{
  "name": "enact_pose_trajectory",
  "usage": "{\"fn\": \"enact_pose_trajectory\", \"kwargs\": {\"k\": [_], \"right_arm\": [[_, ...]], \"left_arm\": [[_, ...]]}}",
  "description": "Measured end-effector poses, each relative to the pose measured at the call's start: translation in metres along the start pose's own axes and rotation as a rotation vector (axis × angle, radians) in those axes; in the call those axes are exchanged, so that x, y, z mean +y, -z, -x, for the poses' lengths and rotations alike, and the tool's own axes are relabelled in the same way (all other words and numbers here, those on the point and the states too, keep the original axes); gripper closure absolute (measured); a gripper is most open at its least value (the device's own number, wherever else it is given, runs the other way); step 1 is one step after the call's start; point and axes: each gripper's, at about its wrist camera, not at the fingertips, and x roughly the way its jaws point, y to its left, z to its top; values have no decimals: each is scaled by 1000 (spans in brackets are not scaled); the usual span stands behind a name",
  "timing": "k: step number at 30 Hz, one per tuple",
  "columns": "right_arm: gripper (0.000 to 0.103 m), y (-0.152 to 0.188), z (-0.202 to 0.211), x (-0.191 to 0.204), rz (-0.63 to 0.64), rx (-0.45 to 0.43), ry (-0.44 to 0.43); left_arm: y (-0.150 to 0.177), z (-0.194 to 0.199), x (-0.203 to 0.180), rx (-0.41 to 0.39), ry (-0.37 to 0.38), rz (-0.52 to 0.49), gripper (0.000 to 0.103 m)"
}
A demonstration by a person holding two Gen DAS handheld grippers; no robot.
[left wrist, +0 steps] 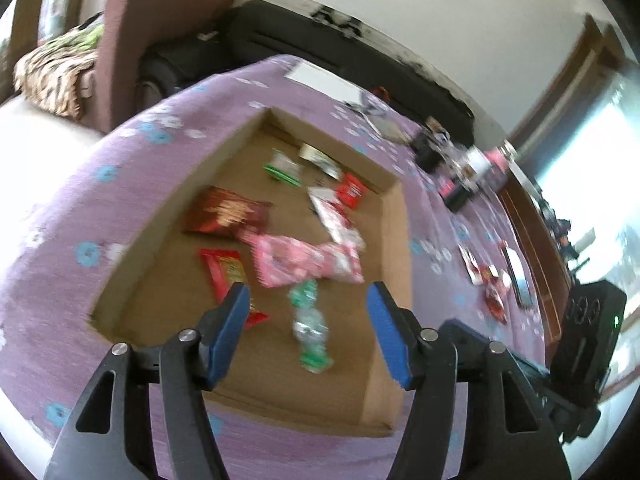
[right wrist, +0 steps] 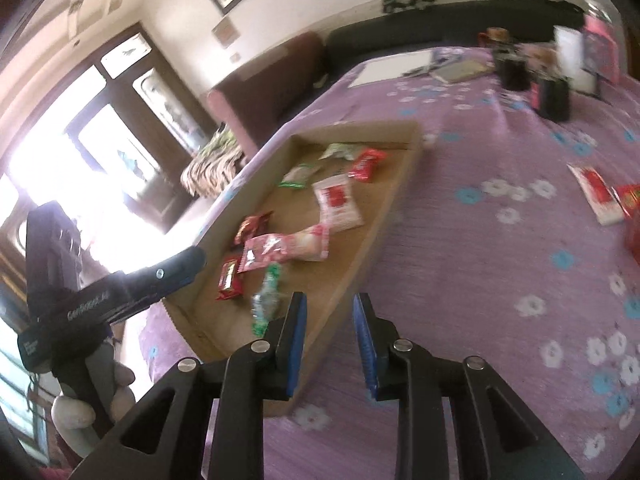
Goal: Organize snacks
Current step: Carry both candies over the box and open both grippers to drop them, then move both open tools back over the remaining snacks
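Note:
A shallow cardboard tray (left wrist: pixel 394 240) (right wrist: pixel 396 184) sits on a purple flowered cloth and holds several snack packets: a pink packet (left wrist: pixel 304 260) (right wrist: pixel 284 248), a green-and-clear packet (left wrist: pixel 310 328) (right wrist: pixel 266 300), red packets (left wrist: pixel 226 272) (right wrist: pixel 230 280) and a white-and-red one (right wrist: pixel 338 204). My left gripper (left wrist: pixel 308 304) is open and empty above the tray's near part. My right gripper (right wrist: pixel 330 312) is open and empty over the tray's near right wall. More packets (right wrist: pixel 598 194) (left wrist: pixel 486 280) lie on the cloth outside the tray.
Dark jars and pink boxes (right wrist: pixel 552 76) (left wrist: pixel 468 172) stand at the table's far side, with papers (right wrist: pixel 390 68) nearby. A sofa (left wrist: pixel 120 52) stands beyond the table. The left gripper's body (right wrist: pixel 120 292) shows left of the tray.

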Motion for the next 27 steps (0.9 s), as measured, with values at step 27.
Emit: {"fn": "enact_pose_trajectory", "kwargs": {"k": [27], "right_arm": [[58,-71,39,-148,-74,-108,419]], "left_arm": [[60,-45,-122,166,-138,-446,42]]}}
